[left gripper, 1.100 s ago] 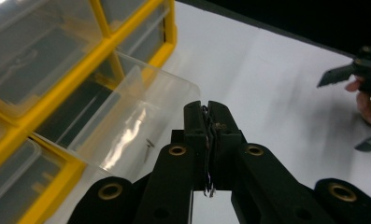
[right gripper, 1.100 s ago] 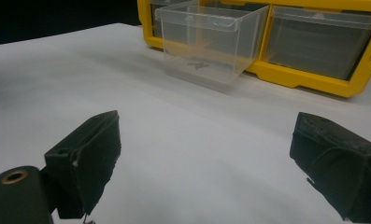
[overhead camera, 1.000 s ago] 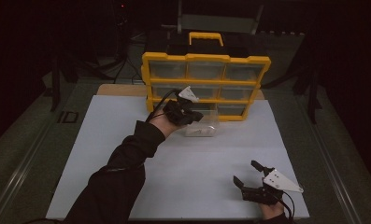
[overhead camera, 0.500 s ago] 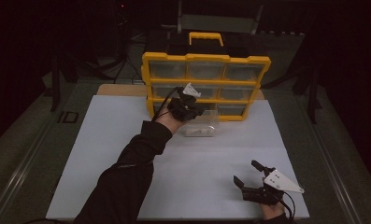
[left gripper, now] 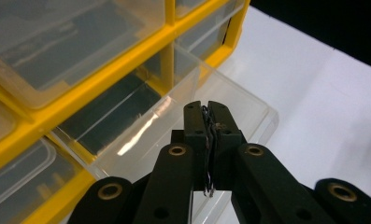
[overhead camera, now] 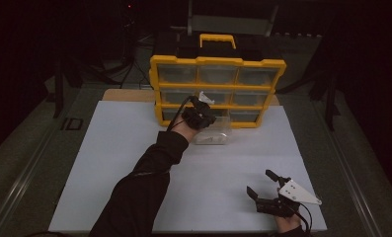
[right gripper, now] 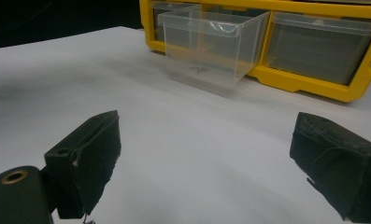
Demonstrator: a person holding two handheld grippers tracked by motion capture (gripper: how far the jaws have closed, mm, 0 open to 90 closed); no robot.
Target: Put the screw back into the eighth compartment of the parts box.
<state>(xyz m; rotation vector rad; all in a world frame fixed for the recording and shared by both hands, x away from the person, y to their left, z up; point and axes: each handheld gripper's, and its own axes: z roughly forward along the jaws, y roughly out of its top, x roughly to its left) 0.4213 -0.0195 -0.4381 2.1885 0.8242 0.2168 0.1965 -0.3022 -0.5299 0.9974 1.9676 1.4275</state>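
Since the earlier frames the left gripper (overhead camera: 199, 114) has come forward and down from the face of the yellow drawer organizer (overhead camera: 217, 89) to hang over the clear plastic drawer (overhead camera: 213, 136), while the right gripper (overhead camera: 268, 185) has kept its place at the near right of the white board (overhead camera: 109, 163). In the left gripper view the two black jaws are pressed together, pinching a thin dark wire-like piece (left gripper: 207, 154) between the pads; what exactly it is cannot be told. The jaws point down over the drawer's open top, near its front wall. The drawer is pulled out of the organizer's bottom row and sits on the white board, its back end just at the yellow frame. In the right gripper view the drawer (right gripper: 211, 46) shows some small dark bits on its bottom. The right gripper's jaws stand spread wide with nothing between them, low over the board and well apart from the drawer
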